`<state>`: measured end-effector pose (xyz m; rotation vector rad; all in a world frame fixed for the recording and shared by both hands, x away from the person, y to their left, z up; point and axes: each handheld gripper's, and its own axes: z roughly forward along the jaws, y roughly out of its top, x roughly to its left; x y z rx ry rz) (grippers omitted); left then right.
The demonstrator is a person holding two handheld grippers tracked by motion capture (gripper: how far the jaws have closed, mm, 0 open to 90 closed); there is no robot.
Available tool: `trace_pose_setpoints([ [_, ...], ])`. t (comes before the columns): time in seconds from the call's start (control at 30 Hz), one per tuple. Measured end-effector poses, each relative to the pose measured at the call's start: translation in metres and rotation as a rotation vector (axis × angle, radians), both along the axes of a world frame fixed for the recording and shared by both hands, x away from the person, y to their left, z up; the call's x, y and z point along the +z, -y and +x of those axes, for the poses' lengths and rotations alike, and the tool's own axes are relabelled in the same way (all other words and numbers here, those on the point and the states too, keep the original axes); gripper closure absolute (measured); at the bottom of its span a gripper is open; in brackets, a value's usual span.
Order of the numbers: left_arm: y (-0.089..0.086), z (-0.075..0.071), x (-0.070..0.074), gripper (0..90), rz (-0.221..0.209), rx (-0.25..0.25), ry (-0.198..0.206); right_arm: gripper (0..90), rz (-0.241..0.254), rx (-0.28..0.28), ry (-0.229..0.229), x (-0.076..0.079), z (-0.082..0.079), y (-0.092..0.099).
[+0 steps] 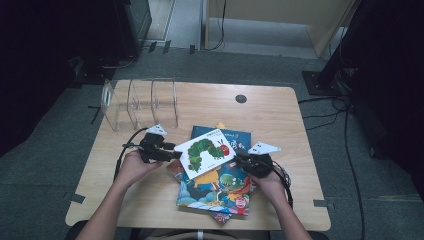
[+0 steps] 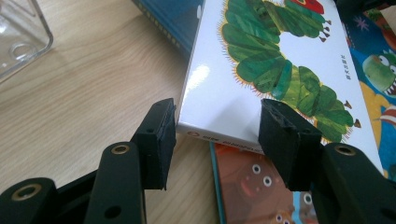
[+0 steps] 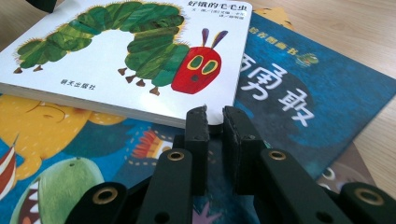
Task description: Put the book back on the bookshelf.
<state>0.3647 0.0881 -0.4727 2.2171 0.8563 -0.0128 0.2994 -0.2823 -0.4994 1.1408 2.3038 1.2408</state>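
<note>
Now, with the right gripper (image 3: pixel 215 114) nearly clenched at the near corner of the white caterpillar book (image 3: pixel 112 56) topping the stack, the left gripper (image 2: pixel 217 123), jaws apart astride the opposite corner, should probably close squarely before lifting.

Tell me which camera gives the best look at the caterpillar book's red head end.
The right gripper view: the caterpillar book lies close in front, red face and title sharp. The left gripper view catches the book from its tail end, the head cut off at the top. The high view shows the whole book, but small.
</note>
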Motion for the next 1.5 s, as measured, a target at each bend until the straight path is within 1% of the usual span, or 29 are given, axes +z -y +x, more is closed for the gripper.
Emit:
trace_pose_setpoints([
  [0.1,-0.003,-0.001,0.000,46.0,0.000,0.009,-0.004,80.5,0.002,0.010,0.003,0.000,0.002,-0.004],
  [0.17,-0.006,-0.001,0.000,43.3,0.012,0.020,-0.006,80.4,-0.004,0.035,0.004,0.000,0.005,-0.009],
  [0.2,-0.006,-0.001,0.000,41.4,0.012,0.020,-0.006,80.4,-0.004,0.035,0.004,0.000,0.005,-0.009],
  [0.23,-0.006,0.000,0.002,39.9,0.037,0.025,-0.008,79.3,-0.007,0.051,0.013,0.000,0.007,-0.013],
  [0.27,-0.005,0.001,0.003,38.7,0.048,0.024,-0.010,79.0,-0.009,0.058,0.022,-0.001,0.007,-0.014],
  [0.3,-0.005,0.001,0.003,36.9,0.048,0.024,-0.010,79.0,-0.009,0.058,0.022,-0.001,0.007,-0.014],
  [0.37,-0.005,0.006,0.005,35.8,0.046,0.020,-0.029,78.7,-0.010,0.067,0.032,-0.001,0.009,-0.018],
  [0.4,-0.005,0.006,0.005,34.5,0.046,0.020,-0.029,78.7,-0.010,0.069,0.034,-0.001,0.010,-0.019],
  [0.43,-0.004,0.009,0.007,33.8,0.040,0.001,-0.045,78.7,-0.010,0.069,0.032,-0.001,0.011,-0.019],
  [0.47,-0.004,0.009,0.007,33.9,0.040,0.001,-0.045,78.7,-0.010,0.069,0.032,-0.001,0.011,-0.019],
  [0.6,0.003,0.016,0.010,35.1,0.090,-0.008,-0.042,78.7,-0.015,0.071,0.027,0.000,0.013,-0.022],
  [0.63,0.005,0.022,0.011,35.4,0.087,-0.011,-0.050,78.6,-0.012,0.067,0.023,0.000,0.015,-0.024],
  [0.67,0.005,0.022,0.011,35.5,0.087,-0.011,-0.050,78.6,-0.012,0.067,0.023,0.000,0.015,-0.024],
  [0.7,0.007,0.028,0.011,35.6,0.078,-0.014,-0.062,78.6,-0.012,0.057,0.009,0.001,0.015,-0.025],
  [0.77,0.009,0.034,0.010,35.7,0.076,-0.019,-0.077,79.8,-0.005,0.055,-0.008,0.004,0.014,-0.025],
  [0.8,0.009,0.034,0.010,35.8,0.076,-0.019,-0.077,79.8,-0.005,0.055,-0.008,0.004,0.014,-0.025],
  [0.87,0.010,0.039,0.010,36.1,0.074,-0.029,-0.087,82.9,0.009,0.045,-0.015,0.007,0.012,-0.024],
  [0.9,0.012,0.041,0.010,36.5,0.078,-0.040,-0.095,85.0,0.021,0.033,-0.027,0.009,0.011,-0.023],
  [0.93,0.014,0.043,0.009,36.3,0.085,-0.050,-0.101,86.9,0.031,0.038,-0.032,0.009,0.009,-0.024],
  [1.0,0.019,0.046,0.007,36.3,0.090,-0.064,-0.116,88.9,0.021,0.074,-0.050,0.010,0.004,-0.031],
  [1.07,0.020,0.047,0.005,36.3,0.082,-0.062,-0.121,88.9,0.013,0.086,-0.049,0.009,0.003,-0.034],
  [1.1,0.020,0.048,0.004,36.3,0.078,-0.065,-0.130,88.9,0.005,0.103,-0.043,0.008,0.001,-0.040],
  [1.13,0.021,0.049,0.003,36.3,0.070,-0.063,-0.136,88.9,0.005,0.103,-0.043,0.008,0.001,-0.040],
  [1.23,0.023,0.048,0.003,36.5,0.065,-0.078,-0.131,88.8,-0.020,0.122,-0.031,0.004,-0.002,-0.052],
  [1.27,0.023,0.048,0.003,36.5,0.065,-0.078,-0.131,88.8,-0.023,0.124,-0.024,0.004,-0.002,-0.054],
  [1.33,0.022,0.050,0.002,36.5,0.056,-0.076,-0.136,88.8,-0.024,0.125,-0.025,0.004,-0.002,-0.055],
  [1.37,0.022,0.052,0.002,36.5,0.063,-0.087,-0.143,88.7,-0.022,0.127,-0.021,0.004,-0.002,-0.056],
  [1.47,0.026,0.055,0.004,36.5,0.083,-0.102,-0.151,88.6,-0.038,0.130,-0.018,0.005,-0.003,-0.059],
  [1.5,0.028,0.057,0.004,36.3,0.092,-0.115,-0.157,88.7,-0.037,0.131,-0.015,0.004,-0.002,-0.059],
])
